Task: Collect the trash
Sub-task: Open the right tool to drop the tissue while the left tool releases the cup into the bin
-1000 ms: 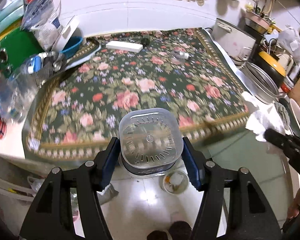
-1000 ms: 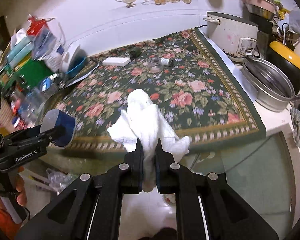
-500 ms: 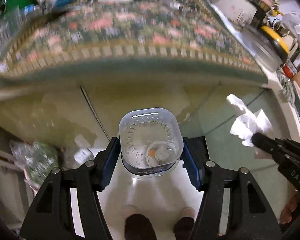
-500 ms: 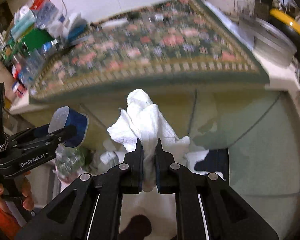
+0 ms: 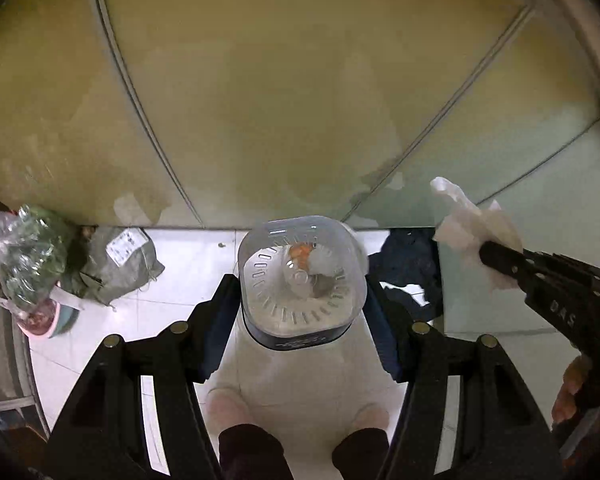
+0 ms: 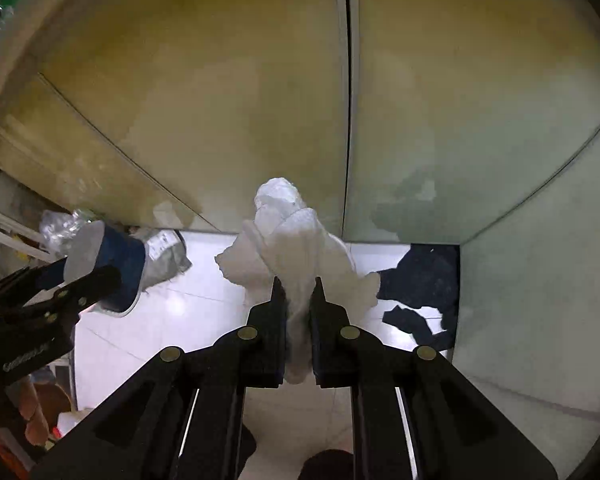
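My left gripper [image 5: 300,304] is shut on a clear plastic cup [image 5: 302,276] with a dark blue label, its base towards the camera. The cup hangs low over the white floor, in front of the cabinet doors. My right gripper [image 6: 299,300] is shut on a crumpled white tissue [image 6: 296,240], also held low before the cabinet. The tissue shows at the right of the left wrist view [image 5: 474,232], and the cup at the left of the right wrist view [image 6: 108,272]. Through the cup's base I see a white and orange blur below it.
Yellow-green cabinet doors [image 5: 280,100] fill the background. On the floor at the left lie a grey wrapped parcel [image 5: 120,264] and a clear bag of greens [image 5: 28,256]. A dark cloth [image 6: 420,280] lies on the floor at the right. The person's slippered feet [image 5: 228,408] are below.
Both grippers have dropped from tabletop height to near the floor. The floral tablecloth has left both views; cabinet doors and floor now fill them. Both grips are unchanged.
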A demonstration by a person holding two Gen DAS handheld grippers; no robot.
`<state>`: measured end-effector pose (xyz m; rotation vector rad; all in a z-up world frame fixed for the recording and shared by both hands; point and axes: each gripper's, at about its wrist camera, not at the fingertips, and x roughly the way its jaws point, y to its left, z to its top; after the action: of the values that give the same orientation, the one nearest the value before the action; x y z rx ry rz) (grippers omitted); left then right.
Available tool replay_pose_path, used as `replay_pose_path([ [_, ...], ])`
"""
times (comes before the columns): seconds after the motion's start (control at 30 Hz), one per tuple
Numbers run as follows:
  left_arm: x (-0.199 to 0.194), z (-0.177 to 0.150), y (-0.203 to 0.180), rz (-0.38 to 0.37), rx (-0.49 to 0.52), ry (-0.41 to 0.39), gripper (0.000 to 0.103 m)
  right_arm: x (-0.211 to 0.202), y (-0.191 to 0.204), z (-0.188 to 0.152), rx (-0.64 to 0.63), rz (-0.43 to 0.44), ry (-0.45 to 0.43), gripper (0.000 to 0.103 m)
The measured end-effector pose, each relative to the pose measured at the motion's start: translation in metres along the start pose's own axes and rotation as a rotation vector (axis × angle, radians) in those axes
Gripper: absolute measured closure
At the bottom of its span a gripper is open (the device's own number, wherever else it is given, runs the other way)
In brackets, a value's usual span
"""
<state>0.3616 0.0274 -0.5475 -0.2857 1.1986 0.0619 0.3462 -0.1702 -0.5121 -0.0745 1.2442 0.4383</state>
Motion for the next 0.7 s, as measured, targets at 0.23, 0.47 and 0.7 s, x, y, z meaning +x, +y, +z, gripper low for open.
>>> replay_pose_path([
  [0.23, 0.075, -0.004, 0.028, 0.028, -0.057, 0.014, 0.042, 0.094, -0.001, 0.0, -0.037, 0.044, 0.062, 0.092],
  [0.47, 0.119, -0.002, 0.039, 0.026, -0.086, 0.023, 0.042, 0.15, 0.006, 0.008, -0.056, 0.057, 0.104, 0.07],
  [0.7, 0.139, 0.003, 0.028, 0.007, -0.071, 0.052, 0.042, 0.147, -0.016, 0.011, 0.015, 0.06, 0.063, 0.06],
])
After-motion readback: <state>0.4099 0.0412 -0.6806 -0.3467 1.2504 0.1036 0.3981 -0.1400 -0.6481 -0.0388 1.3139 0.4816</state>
